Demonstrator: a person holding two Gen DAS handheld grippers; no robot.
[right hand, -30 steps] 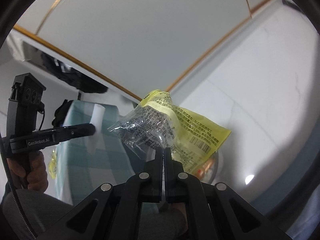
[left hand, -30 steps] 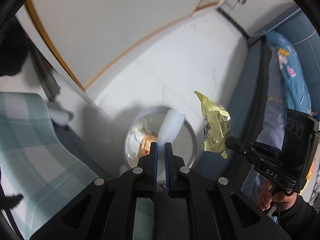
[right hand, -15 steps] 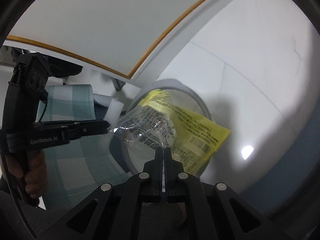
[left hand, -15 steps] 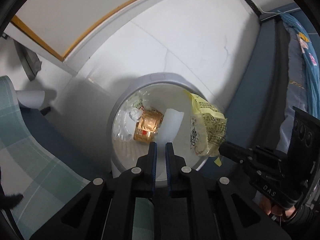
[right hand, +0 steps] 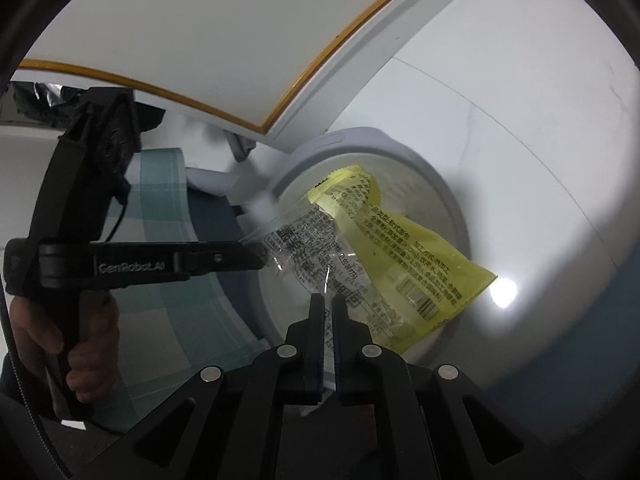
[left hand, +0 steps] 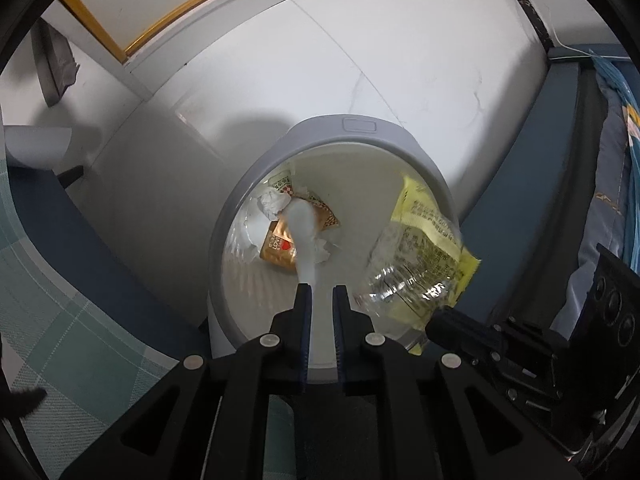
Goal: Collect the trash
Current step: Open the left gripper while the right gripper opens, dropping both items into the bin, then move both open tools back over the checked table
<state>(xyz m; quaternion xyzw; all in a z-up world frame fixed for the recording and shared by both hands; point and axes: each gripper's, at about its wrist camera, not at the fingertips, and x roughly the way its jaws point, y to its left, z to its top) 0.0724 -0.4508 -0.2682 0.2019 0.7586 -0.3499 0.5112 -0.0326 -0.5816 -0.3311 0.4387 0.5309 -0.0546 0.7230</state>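
Observation:
A grey-rimmed white bin [left hand: 360, 124] stands on the floor, holding crumpled tissue and an orange wrapper [left hand: 280, 244]. My left gripper [left hand: 320, 290] hangs over its mouth with a narrow gap between its fingers. A blurred white paper piece [left hand: 304, 232] is just past the tips, inside the bin and loose. My right gripper [right hand: 328, 300] is over the bin rim [right hand: 352, 136] and its jaws are opening. The clear edge of a yellow snack wrapper [right hand: 400, 248] still lies between the tips, and the wrapper [left hand: 424, 256] tilts into the bin.
A teal checked cloth [left hand: 60, 320] on a dark blue frame lies left of the bin. Blue bedding [left hand: 616, 120] runs along the right. White floor tiles [left hand: 380, 40] and a skirting with an orange line lie beyond. A hand [right hand: 80, 360] holds the left gripper's handle.
Both grippers came down over the bin's mouth. Both pairs of jaws have parted a little. The white piece slid out of the left jaws into the bin, and the yellow wrapper tipped inward.

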